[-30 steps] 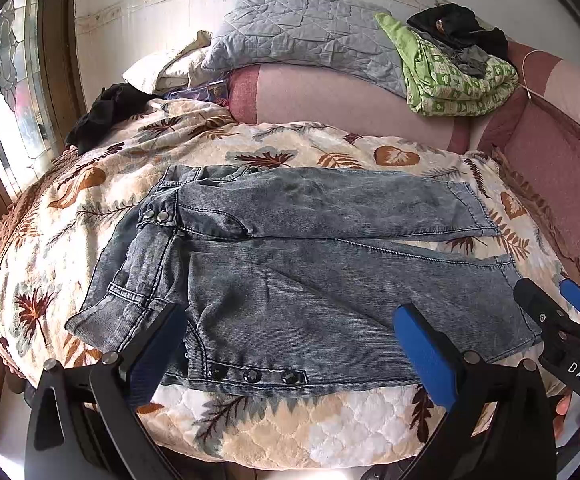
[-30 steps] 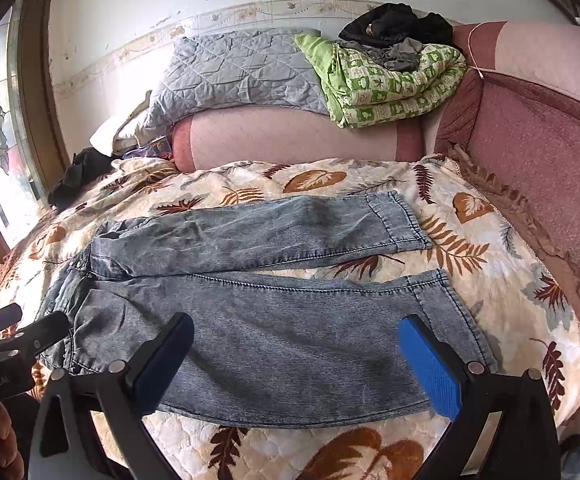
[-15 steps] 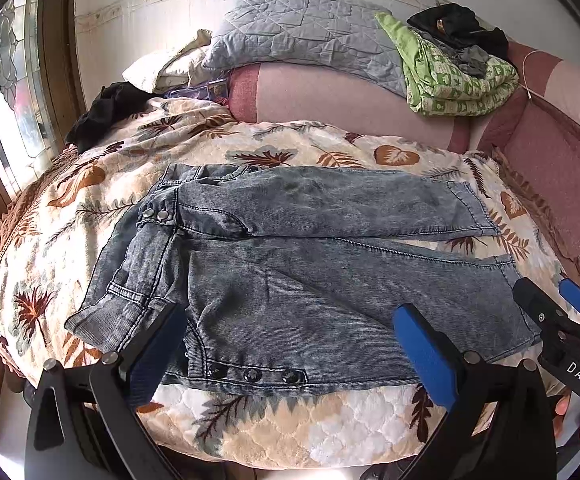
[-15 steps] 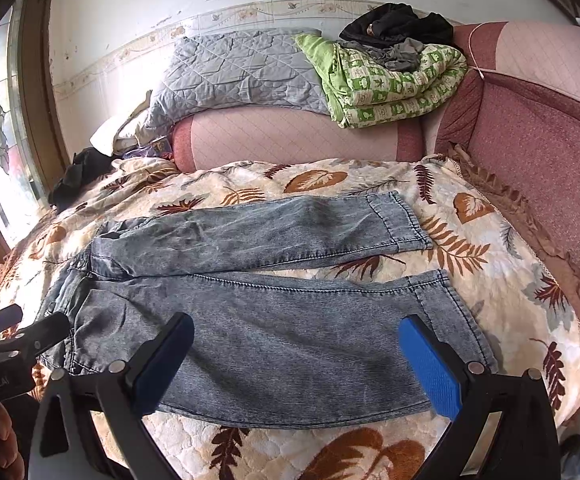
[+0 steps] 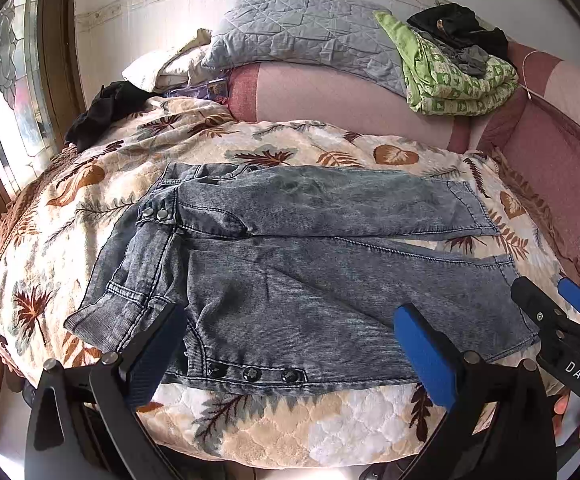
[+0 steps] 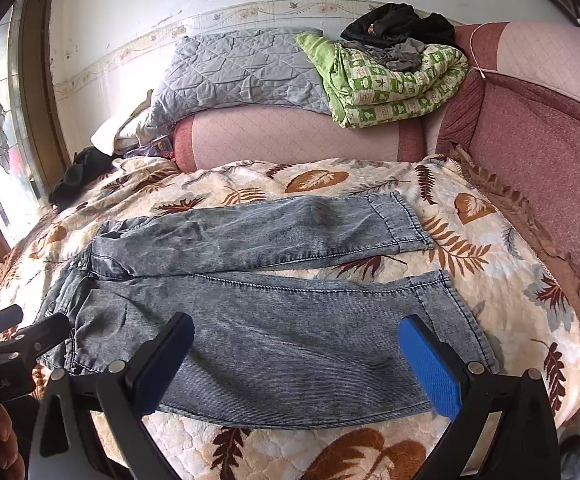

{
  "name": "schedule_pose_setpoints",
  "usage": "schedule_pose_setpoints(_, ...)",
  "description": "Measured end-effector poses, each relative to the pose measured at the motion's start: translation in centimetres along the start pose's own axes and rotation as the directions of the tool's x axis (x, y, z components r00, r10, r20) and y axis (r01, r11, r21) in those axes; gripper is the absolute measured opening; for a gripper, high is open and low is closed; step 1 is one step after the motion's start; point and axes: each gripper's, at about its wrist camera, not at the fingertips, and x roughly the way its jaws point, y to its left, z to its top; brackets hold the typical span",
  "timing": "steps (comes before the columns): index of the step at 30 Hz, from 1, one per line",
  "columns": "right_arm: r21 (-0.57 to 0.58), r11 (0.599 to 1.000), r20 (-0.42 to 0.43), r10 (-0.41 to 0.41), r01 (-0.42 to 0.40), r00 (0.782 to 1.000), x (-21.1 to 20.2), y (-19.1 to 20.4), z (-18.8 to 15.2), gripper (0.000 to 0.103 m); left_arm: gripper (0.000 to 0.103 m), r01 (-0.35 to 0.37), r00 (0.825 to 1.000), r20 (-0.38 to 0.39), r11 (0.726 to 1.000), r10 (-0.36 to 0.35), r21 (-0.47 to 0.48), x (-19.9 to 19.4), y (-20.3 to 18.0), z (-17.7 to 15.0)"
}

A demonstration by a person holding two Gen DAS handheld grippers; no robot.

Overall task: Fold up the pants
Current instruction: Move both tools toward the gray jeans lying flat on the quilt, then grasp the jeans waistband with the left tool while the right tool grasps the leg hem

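Note:
Grey acid-wash jeans (image 5: 290, 272) lie spread flat on a leaf-print bedspread (image 5: 66, 208), waist to the left, both legs running right. They also show in the right wrist view (image 6: 274, 312). My left gripper (image 5: 290, 344) is open and empty, hovering over the near waist edge by the row of buttons (image 5: 252, 374). My right gripper (image 6: 293, 356) is open and empty over the near leg, close to its hem (image 6: 461, 312). The right gripper also shows at the right edge of the left wrist view (image 5: 553, 312); the left gripper shows at the left edge of the right wrist view (image 6: 18, 332).
A pink bolster (image 5: 349, 96) lies along the back, with a grey quilt (image 5: 309, 40), a green patterned blanket (image 5: 457, 76) and dark clothes (image 5: 453, 28) on it. A black garment (image 5: 106, 108) lies at the back left. A pink padded wall (image 6: 549, 160) bounds the right side.
Both grippers have barely moved; the views have only shifted slightly. The jeans lie as before.

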Motion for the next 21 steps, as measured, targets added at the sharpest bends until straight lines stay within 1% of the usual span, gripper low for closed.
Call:
schedule_pose_setpoints(9, 0.001, 1.000, -0.001, 0.002, -0.002, 1.000, 0.0, 0.1, 0.0, 0.103, 0.103, 0.004, 1.000, -0.005, 1.000, -0.004, -0.003, 0.1, 0.1, 0.0)
schedule_pose_setpoints(12, 0.003, 1.000, -0.007, 0.008, -0.008, 1.000, 0.2, 0.1, 0.1, 0.103, 0.103, 0.029, 0.999, -0.034, 0.999, -0.030, -0.023, 0.6, 0.6, -0.1)
schedule_pose_setpoints(15, 0.026, 0.999, -0.030, 0.038, -0.037, 0.999, 0.7, -0.6, 0.1, 0.103, 0.103, 0.079, 0.993, -0.083, 0.995, -0.083, -0.056, 1.8, 1.7, -0.2)
schedule_pose_setpoints(16, 0.030, 0.999, -0.029, 0.033, -0.032, 0.999, 0.8, -1.1, 0.0, 0.103, 0.103, 0.092, 0.990, -0.097, 0.994, -0.098, -0.059, 2.2, 2.0, -0.2)
schedule_pose_setpoints(18, 0.031, 1.000, -0.020, -0.006, 0.007, 1.000, 1.0, -2.3, 0.3, 0.103, 0.103, 0.105, 0.987, -0.115, 0.991, -0.113, -0.078, 2.9, 2.8, -0.4)
schedule_pose_setpoints(20, 0.033, 0.999, 0.003, -0.033, 0.033, 0.999, 1.0, -3.8, 1.1, 0.103, 0.103, 0.122, 0.984, -0.119, 0.989, -0.132, -0.089, 3.4, 3.6, -0.2)
schedule_pose_setpoints(21, 0.027, 0.999, 0.018, -0.042, 0.041, 0.999, 1.1, -4.6, 1.8, 0.103, 0.103, 0.123, 0.985, -0.113, 0.989, -0.131, -0.076, 3.6, 3.8, 0.2)
